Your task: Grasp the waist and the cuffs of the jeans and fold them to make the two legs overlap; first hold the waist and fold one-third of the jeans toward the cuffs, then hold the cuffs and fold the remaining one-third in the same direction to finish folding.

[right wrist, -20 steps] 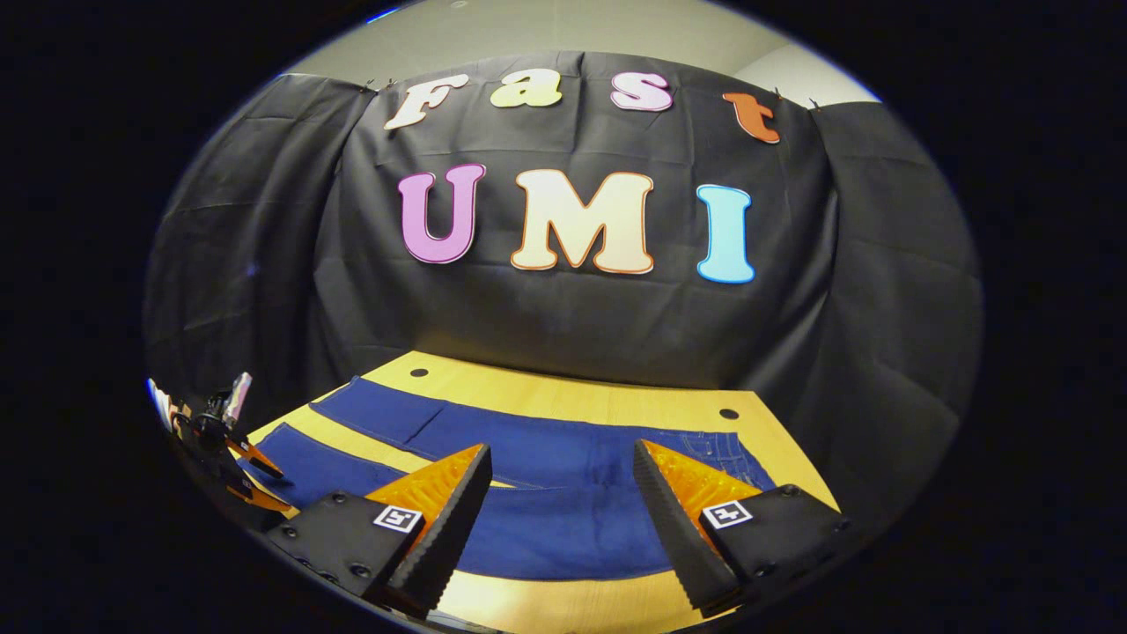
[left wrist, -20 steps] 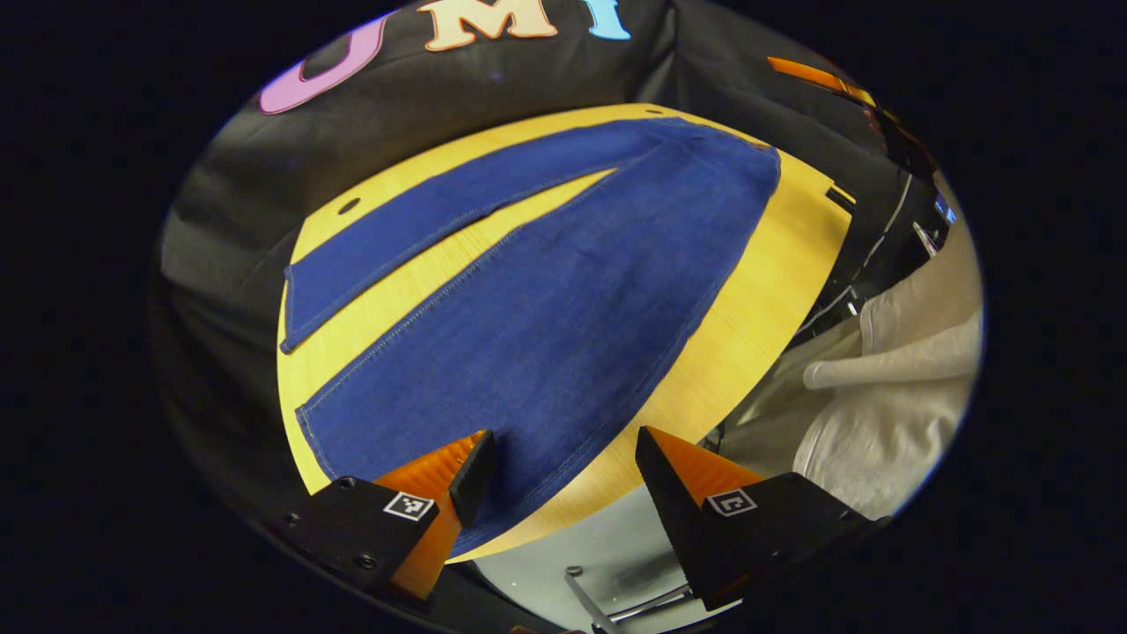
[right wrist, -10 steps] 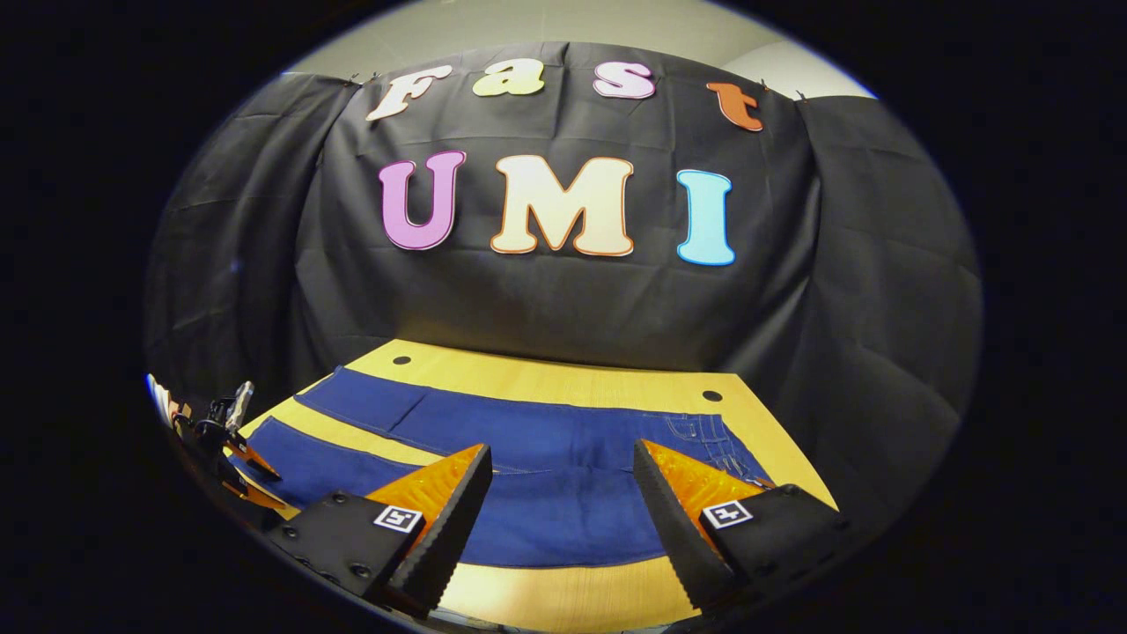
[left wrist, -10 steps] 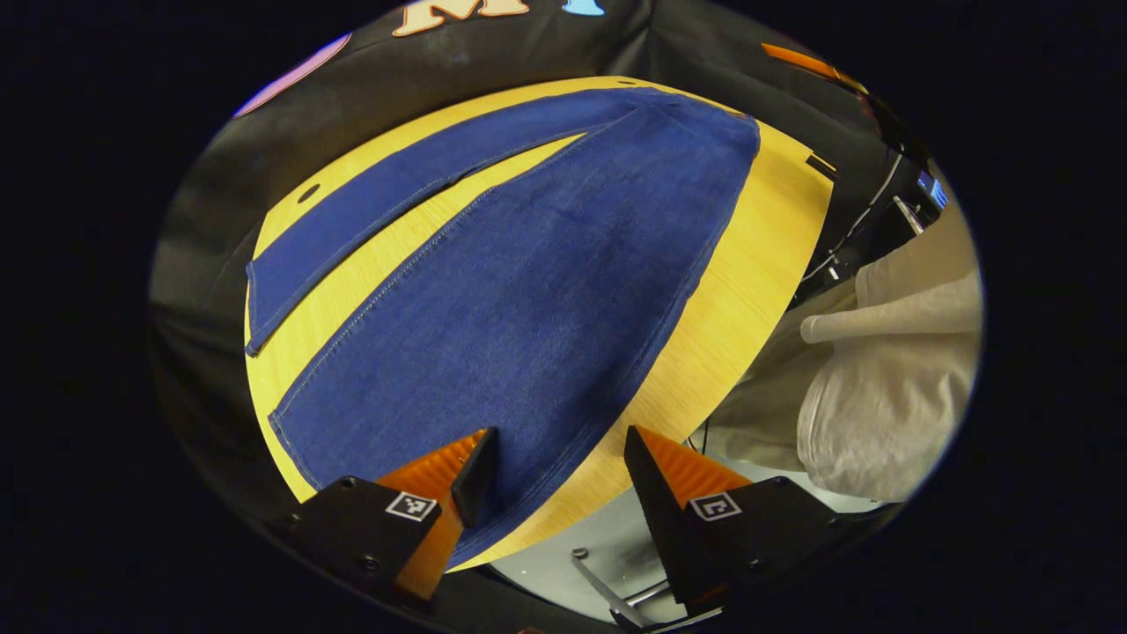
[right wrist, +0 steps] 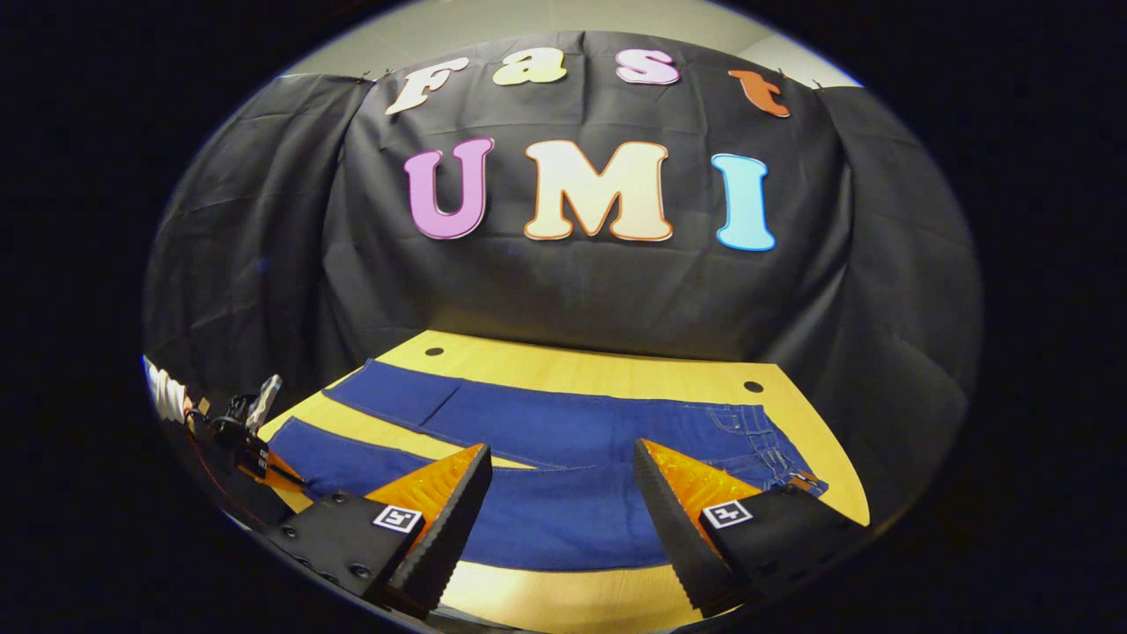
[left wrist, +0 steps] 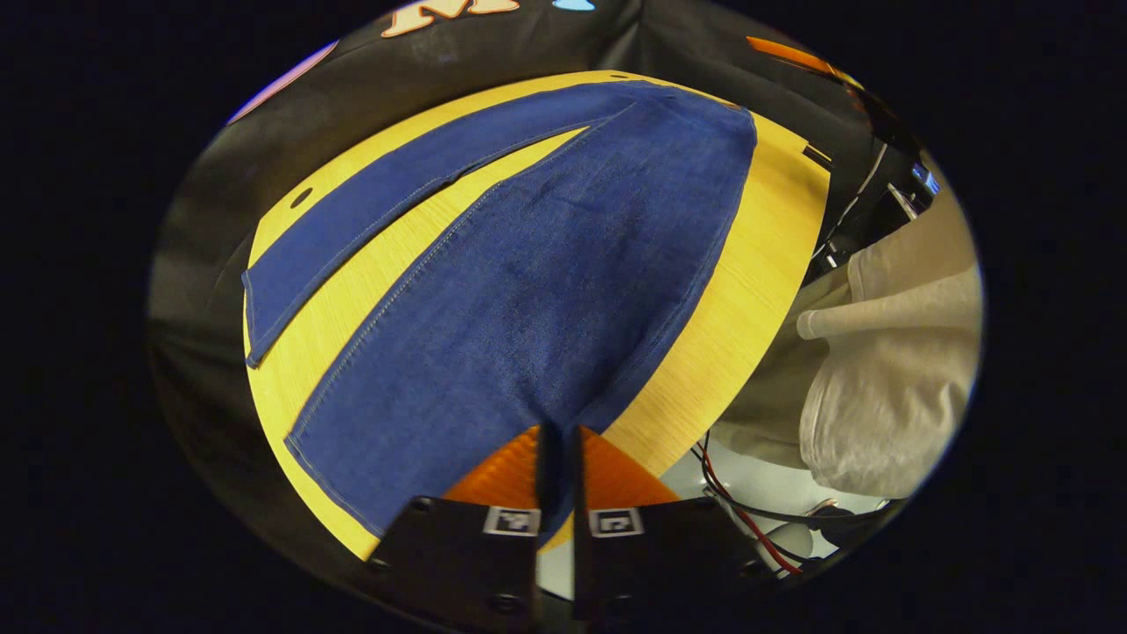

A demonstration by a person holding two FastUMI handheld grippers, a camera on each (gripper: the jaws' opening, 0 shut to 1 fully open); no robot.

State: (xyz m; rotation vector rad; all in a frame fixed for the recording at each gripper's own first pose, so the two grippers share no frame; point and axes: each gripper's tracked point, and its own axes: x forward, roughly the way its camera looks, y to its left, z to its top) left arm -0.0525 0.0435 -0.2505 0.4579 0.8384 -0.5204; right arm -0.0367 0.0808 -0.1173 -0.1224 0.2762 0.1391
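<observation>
The jeans (left wrist: pixel 537 264) are laid flat on the yellow worktop (left wrist: pixel 748 273), deep blue with pale seam stitching, the two legs spread apart in a narrow V. Their long axis is seen running across the right gripper view, waist (with pockets) to the right. The left claw (left wrist: pixel 557 440) is pinched closed on the near leg's hem edge. The right claw (right wrist: pixel 563 493) is held open above the jeans.

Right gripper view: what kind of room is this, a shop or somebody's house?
Probably neither: it looks like a recording booth. Black cloth hangs behind a wooden table, with jeans spread flat on it.
</observation>
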